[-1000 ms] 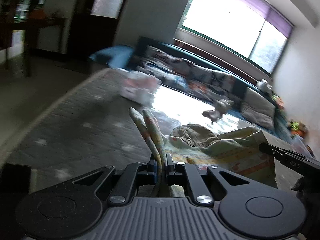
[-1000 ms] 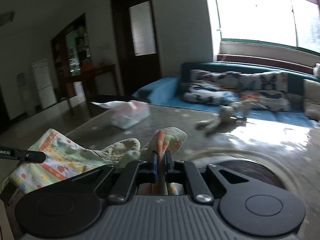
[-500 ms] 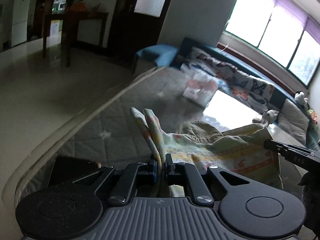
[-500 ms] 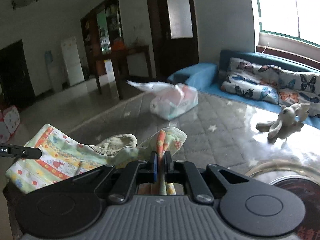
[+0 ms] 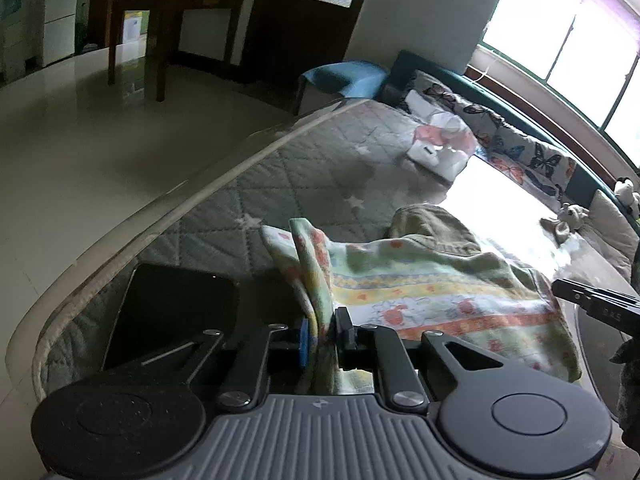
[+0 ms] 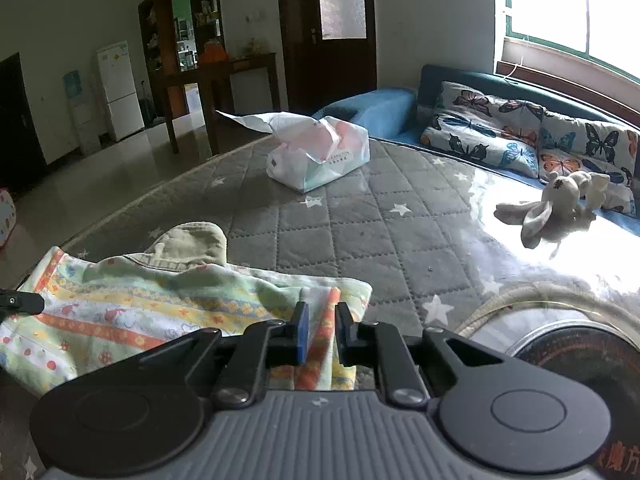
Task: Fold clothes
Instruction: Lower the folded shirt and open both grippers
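A pastel striped garment with orange and yellow bands (image 5: 432, 292) lies on the grey quilted table cover (image 5: 312, 176), over an olive-green garment (image 5: 432, 224). My left gripper (image 5: 324, 328) still has a bunched corner of the striped garment between its slightly parted fingers. In the right wrist view my right gripper (image 6: 320, 330) has its fingers parted around the other corner of the striped garment (image 6: 168, 304), which now lies flat on the cover. The olive garment (image 6: 192, 244) shows behind it. The right gripper's tip (image 5: 592, 300) shows at the right edge of the left wrist view.
A white plastic bag (image 6: 320, 152) sits on the far side of the cover. A plush rabbit (image 6: 556, 204) lies at the right. A dark tablet-like slab (image 5: 172, 308) lies near the left table edge. A sofa with butterfly cushions (image 6: 520, 136) stands behind. A round dark tray (image 6: 580, 356) is at the near right.
Both grippers came down toward the table and the striped garment settled flat. Both pairs of fingers, tightly shut before, have parted a little; the right corner lies slack.
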Action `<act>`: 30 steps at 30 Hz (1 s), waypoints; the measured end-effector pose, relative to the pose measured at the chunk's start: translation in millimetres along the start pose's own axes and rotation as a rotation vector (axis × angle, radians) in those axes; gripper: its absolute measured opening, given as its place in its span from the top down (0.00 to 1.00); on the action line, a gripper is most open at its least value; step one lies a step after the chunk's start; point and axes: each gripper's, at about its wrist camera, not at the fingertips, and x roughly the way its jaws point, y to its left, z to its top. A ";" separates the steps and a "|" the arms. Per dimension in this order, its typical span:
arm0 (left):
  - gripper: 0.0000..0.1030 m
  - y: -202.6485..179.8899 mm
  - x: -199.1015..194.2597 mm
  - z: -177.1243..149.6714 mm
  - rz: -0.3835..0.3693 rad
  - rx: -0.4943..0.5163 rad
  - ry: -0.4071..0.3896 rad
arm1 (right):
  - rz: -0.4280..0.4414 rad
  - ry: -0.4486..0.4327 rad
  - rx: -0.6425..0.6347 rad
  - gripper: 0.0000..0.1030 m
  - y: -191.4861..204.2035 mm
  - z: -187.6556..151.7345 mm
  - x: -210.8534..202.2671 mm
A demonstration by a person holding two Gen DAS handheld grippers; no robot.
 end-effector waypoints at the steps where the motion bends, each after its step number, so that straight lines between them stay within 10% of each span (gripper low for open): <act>1: 0.79 0.5 -0.9 0.3 0.006 0.001 -0.002 | -0.003 -0.001 -0.003 0.82 0.4 -0.5 -0.3; 16: 0.46 -20.9 -2.3 10.7 -0.011 0.036 -0.033 | 0.027 0.001 -0.057 0.16 19.9 -1.8 2.6; 30: 0.43 -64.2 55.5 31.6 -0.022 0.152 0.029 | 0.020 0.051 -0.063 0.00 22.1 3.7 33.1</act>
